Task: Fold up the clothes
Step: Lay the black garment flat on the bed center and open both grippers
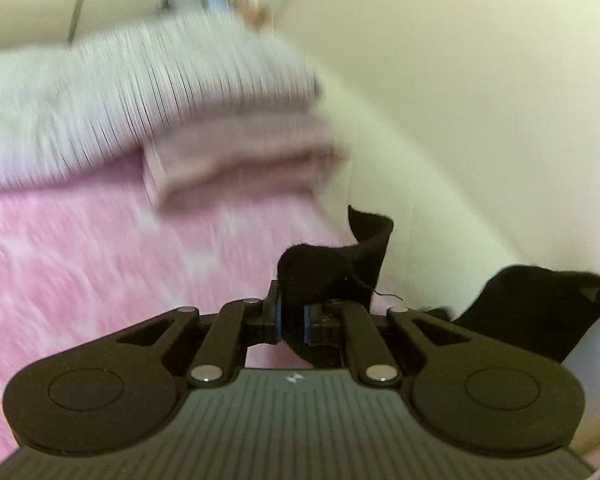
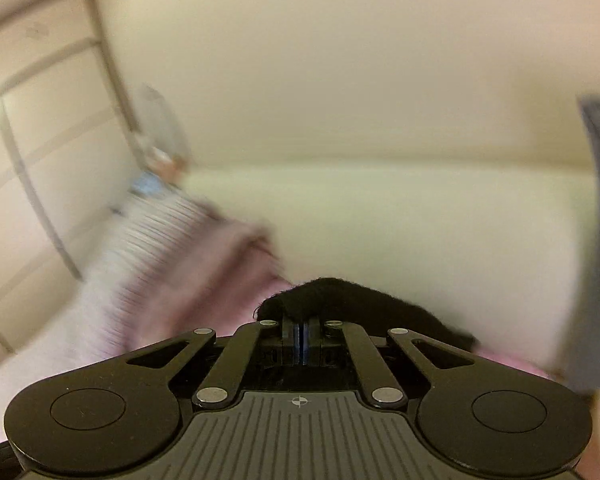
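**Over pink bedding: both claws clamped on black cloth**

Over pink blanket, left gripper pinched shut on black garment, fabric bunched above blue pads, more of it trailing off to right. Right gripper likewise closed tight on the black garment, cloth humped over fingertips and draping right. Behind, blurred stack of folded clothes: striped white piece on top, dusty-pink one under. Cream wall beyond. Heavy motion blur in both views.
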Motion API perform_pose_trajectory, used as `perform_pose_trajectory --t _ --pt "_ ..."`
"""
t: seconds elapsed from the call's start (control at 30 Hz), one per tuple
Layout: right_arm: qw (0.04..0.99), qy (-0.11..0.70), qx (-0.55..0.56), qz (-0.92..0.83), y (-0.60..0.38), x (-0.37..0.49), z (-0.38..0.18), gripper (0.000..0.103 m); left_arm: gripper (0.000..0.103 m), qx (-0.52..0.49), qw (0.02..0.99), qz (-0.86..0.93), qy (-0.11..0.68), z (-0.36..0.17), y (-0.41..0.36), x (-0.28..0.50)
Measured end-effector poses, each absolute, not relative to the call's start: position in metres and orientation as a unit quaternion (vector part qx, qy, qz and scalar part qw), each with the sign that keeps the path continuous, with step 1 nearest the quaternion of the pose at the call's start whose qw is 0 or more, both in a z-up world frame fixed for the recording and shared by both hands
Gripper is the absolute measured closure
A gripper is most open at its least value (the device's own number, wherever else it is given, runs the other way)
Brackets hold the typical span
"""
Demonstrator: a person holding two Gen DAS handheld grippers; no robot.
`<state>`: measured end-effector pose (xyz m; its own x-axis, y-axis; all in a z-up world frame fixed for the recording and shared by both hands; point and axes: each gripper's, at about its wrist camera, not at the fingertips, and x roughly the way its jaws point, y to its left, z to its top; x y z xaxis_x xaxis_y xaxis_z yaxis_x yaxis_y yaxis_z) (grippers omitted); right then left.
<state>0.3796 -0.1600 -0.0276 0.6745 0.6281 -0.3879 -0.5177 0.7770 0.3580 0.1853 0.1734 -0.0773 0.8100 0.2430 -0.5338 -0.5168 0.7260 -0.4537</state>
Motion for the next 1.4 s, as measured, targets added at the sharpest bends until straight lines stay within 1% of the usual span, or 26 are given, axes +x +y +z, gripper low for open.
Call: perform_pose_trajectory --t 0.23,0.3,0.43,0.53,0.57,0.63,0.67,0.7,0.73,0.8,0.87,1.0,1.13,1.3,1.4 --pt "0.876 0.141 0.158 0.433 -0.121 0.297 0.06 0.103 0.097 -0.244 0.929 0.273 0.05 0.054 0.196 0.041" --pt "0.861 0.124 0.174 0.462 -0.111 0.272 0.08 0.103 0.097 -0.224 0.928 0.297 0.006 0.088 0.199 -0.003" --pt "0.826 0.116 0.201 0.514 -0.091 0.22 0.108 0.103 0.097 -0.181 0.917 0.353 -0.037 0.135 0.198 -0.093" --pt "0.803 0.114 0.198 0.551 -0.077 0.169 0.116 0.103 0.097 -0.168 0.9 0.399 -0.048 0.146 0.198 -0.152" --pt "0.785 0.127 0.182 0.578 -0.069 0.151 0.116 0.103 0.097 -0.169 0.891 0.419 -0.039 0.146 0.2 -0.17" --pt "0.74 0.159 0.142 0.638 -0.051 0.115 0.116 0.103 0.093 -0.187 0.86 0.474 0.019 0.134 0.216 -0.201" --pt "0.71 0.19 0.102 0.671 -0.037 0.094 0.112 0.103 0.093 -0.196 0.842 0.5 0.048 0.128 0.223 -0.216" --pt "0.675 0.224 0.056 0.701 -0.021 0.072 0.106 0.099 0.095 -0.205 0.823 0.523 0.082 0.12 0.23 -0.232" --pt "0.654 0.256 0.004 0.712 -0.007 0.049 0.096 0.095 0.095 -0.216 0.804 0.539 0.126 0.109 0.234 -0.247" --pt "0.612 0.319 -0.103 0.717 0.021 0.004 0.072 0.073 0.095 -0.233 0.769 0.563 0.194 0.088 0.232 -0.277" --pt "0.6 0.373 -0.154 0.691 0.032 -0.02 0.048 0.069 0.095 -0.245 0.745 0.575 0.231 0.068 0.218 -0.303" --pt "0.609 0.429 -0.169 0.645 0.018 -0.024 0.033 0.068 0.095 -0.282 0.706 0.582 0.287 0.027 0.177 -0.344" --pt "0.617 0.479 -0.181 0.598 0.002 -0.026 0.019 0.068 0.095 -0.331 0.675 0.58 0.313 -0.008 0.134 -0.38" --pt "0.602 0.498 -0.2 0.591 -0.017 -0.027 -0.003 0.067 0.095 -0.358 0.668 0.559 0.337 -0.032 0.076 -0.377" --pt "0.587 0.507 -0.223 0.591 -0.033 -0.03 -0.019 0.067 0.091 -0.347 0.679 0.548 0.344 -0.033 0.045 -0.361"
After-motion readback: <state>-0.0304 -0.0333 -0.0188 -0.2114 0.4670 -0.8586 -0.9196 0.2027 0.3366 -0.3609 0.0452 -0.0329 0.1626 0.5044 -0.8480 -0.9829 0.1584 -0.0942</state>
